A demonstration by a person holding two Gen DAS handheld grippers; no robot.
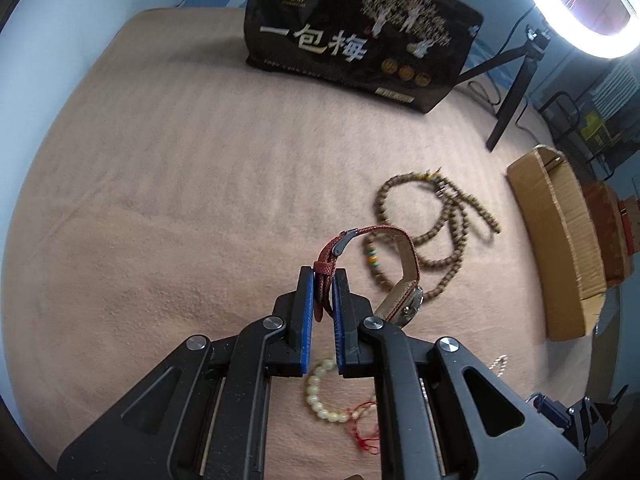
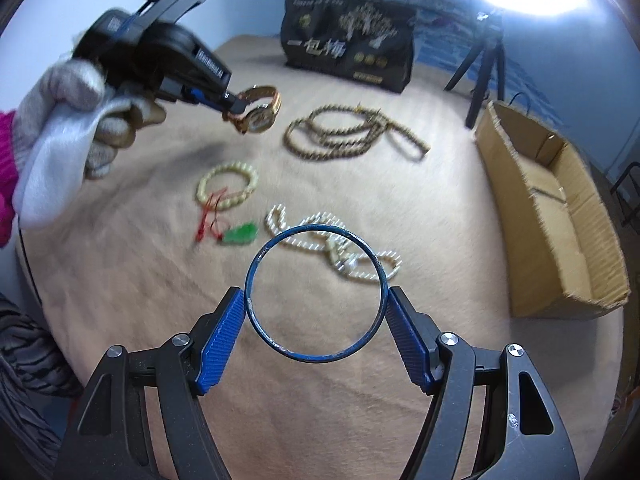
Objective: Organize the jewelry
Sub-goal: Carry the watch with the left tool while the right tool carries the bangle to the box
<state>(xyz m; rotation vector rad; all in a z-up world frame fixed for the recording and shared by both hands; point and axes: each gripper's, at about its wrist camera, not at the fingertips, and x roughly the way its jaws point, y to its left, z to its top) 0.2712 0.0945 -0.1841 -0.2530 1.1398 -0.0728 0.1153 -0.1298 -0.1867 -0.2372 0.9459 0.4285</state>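
My left gripper (image 1: 322,280) is shut on the red strap of a wristwatch (image 1: 402,280) and holds it above the tan cloth; from the right wrist view the same gripper (image 2: 234,110) holds the watch (image 2: 260,114) in the air. My right gripper (image 2: 316,300) grips a blue bangle (image 2: 316,356) across its width, just above the cloth. On the cloth lie a long brown bead necklace (image 2: 344,136), a cream bead bracelet (image 2: 228,184) with red cord, a green pendant (image 2: 240,236) and a pearl necklace (image 2: 340,252).
An open cardboard box (image 2: 560,248) stands at the right edge of the cloth. A black printed bag (image 2: 348,48) stands at the back. A ring light on a black tripod (image 2: 484,68) stands at the back right.
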